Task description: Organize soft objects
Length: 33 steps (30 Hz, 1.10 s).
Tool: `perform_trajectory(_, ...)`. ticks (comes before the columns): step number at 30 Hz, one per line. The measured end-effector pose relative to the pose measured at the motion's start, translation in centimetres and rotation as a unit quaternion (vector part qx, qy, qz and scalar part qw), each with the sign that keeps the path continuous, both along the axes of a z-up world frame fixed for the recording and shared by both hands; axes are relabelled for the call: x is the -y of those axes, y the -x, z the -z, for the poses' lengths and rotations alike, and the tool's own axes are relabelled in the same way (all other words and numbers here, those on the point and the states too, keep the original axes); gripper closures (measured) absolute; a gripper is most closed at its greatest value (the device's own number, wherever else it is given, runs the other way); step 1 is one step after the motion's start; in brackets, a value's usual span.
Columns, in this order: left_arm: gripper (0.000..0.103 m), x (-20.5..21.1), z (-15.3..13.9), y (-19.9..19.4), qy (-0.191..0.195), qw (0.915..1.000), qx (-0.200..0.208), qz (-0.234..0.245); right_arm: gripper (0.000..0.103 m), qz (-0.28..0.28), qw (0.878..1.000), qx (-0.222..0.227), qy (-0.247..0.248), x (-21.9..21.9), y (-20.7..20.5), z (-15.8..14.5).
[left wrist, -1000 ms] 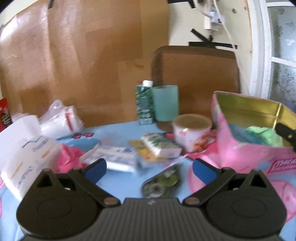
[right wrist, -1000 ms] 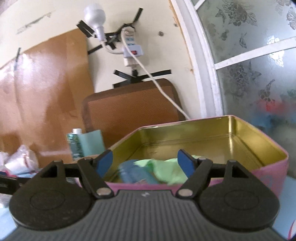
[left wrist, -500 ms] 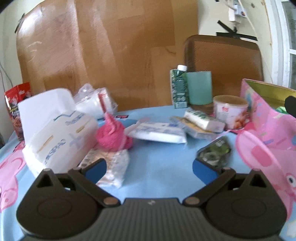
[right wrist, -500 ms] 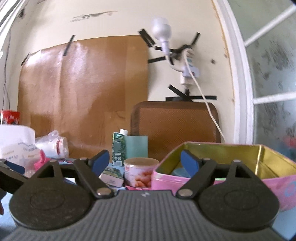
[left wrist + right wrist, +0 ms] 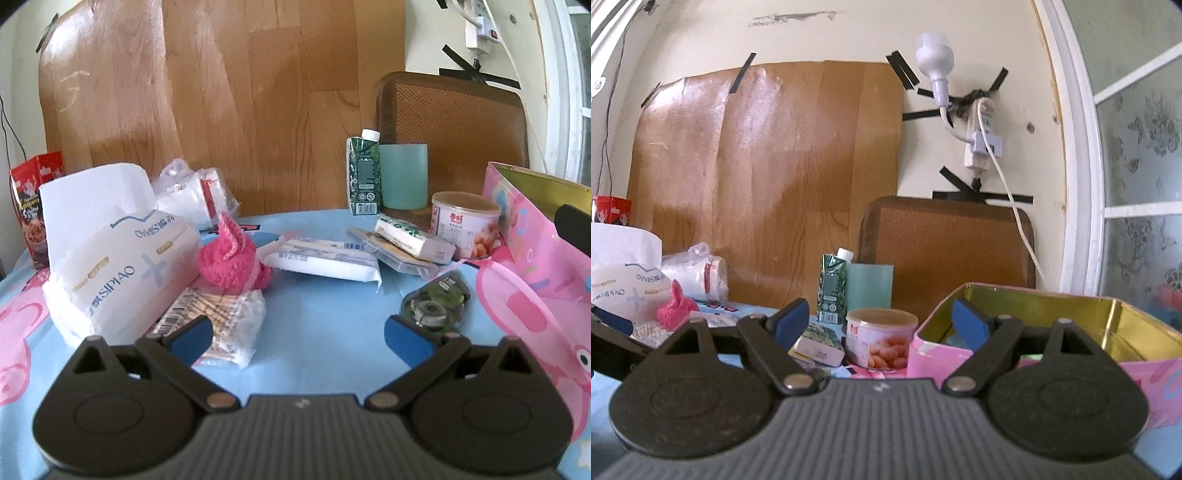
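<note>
A pink knitted soft item (image 5: 231, 258) lies on the blue tablecloth beside a big white tissue pack (image 5: 118, 273); it also shows in the right wrist view (image 5: 675, 310). A flat white wipes pack (image 5: 325, 258) lies to its right. My left gripper (image 5: 297, 336) is open and empty, low over the cloth just short of these. The pink tin box (image 5: 1052, 332) with a gold inside stands at the right, and its wall shows in the left wrist view (image 5: 532, 236). My right gripper (image 5: 879, 325) is open and empty, near the tin's left end.
A small crinkled packet (image 5: 221, 317) lies by my left finger. A correction tape dispenser (image 5: 436, 302), a white soap bar (image 5: 413, 240), a round can (image 5: 463, 229), a green carton (image 5: 364, 177), a teal cup (image 5: 404, 177) and a red box (image 5: 35, 206) stand around.
My left gripper has swung left from the tin toward the pink item and tissue pack. My right gripper has drawn back from over the tin and turned left.
</note>
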State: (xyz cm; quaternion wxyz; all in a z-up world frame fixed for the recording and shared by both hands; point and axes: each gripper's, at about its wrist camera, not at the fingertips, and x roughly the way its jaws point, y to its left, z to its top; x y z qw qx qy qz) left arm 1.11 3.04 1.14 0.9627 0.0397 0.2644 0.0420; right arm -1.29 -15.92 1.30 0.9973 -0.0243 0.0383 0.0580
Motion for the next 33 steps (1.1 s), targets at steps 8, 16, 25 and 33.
perform_trajectory(8, 0.000, 0.3, 0.1, 0.0, -0.013, 0.9999, -0.002, 0.001, 0.013, -0.012, 1.000, -0.012, 0.005, -0.3, -0.2, 0.1)
perform_trajectory(16, 0.000, 0.5, 0.1, 0.2, -0.017, 0.9998, 0.003, 0.007, 0.013, -0.012, 1.000, -0.019, 0.011, -0.7, -0.5, 0.1)
perform_trajectory(25, 0.000, 0.4, 0.1, 0.2, -0.002, 0.9996, -0.007, 0.029, 0.013, -0.019, 0.999, -0.036, 0.030, -1.3, -0.9, 0.2)
perform_trajectory(33, 0.000, 0.8, 0.3, 0.2, 0.005, 0.9982, -0.019, 0.057, 0.013, -0.028, 0.996, -0.059, 0.053, -2.1, -1.5, 0.4)
